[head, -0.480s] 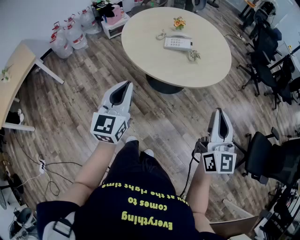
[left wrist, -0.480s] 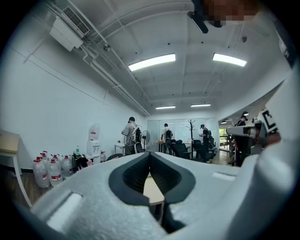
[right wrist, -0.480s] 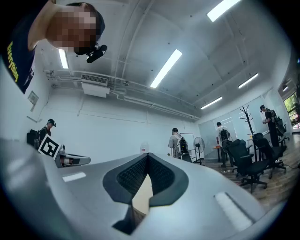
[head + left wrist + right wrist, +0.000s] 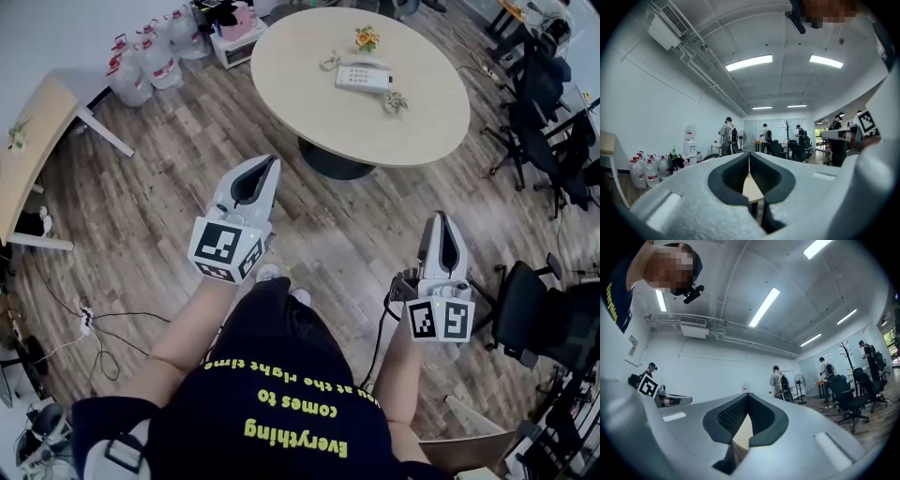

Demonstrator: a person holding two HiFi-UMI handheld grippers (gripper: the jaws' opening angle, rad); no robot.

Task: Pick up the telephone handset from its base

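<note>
On the person's dark shirt [image 4: 281,412] we read yellow words, upside down in the head view: "Everything comes to" and, on another line, "the right time". The letters at the start of that line fall in a fold and we cannot read them. Each gripper carries a cube with black-and-white square markers, without letters.

The left gripper [image 4: 270,165] and the right gripper [image 4: 440,219] are both pressed together, pad against pad, and they pinch nothing. Through the small gap behind the pads we see only a piece of the tabletop.

The white telephone [image 4: 364,78] lies on the round beige tabletop [image 4: 300,108], well apart from both grippers. It is so small here that we cannot separate the handset from the base with certainty. A coiled cord [image 4: 327,64] lies just beside it on the left. An orange flower [image 4: 367,38] stands behind it, and a small plant [image 4: 395,101] is near its right end.

The floor [image 4: 150,197] is of wooden planks. Water bottles [image 4: 150,58] stand by the wall. A light desk [image 4: 33,150] is cut off by the left edge, and black office chairs [image 4: 544,319] are partly out of the frame at the right. A power strip [image 4: 86,323] with cables lies on the floor. The gripper views show white walls, long ceiling lamps, a water dispenser [image 4: 690,139] and several people far away.
</note>
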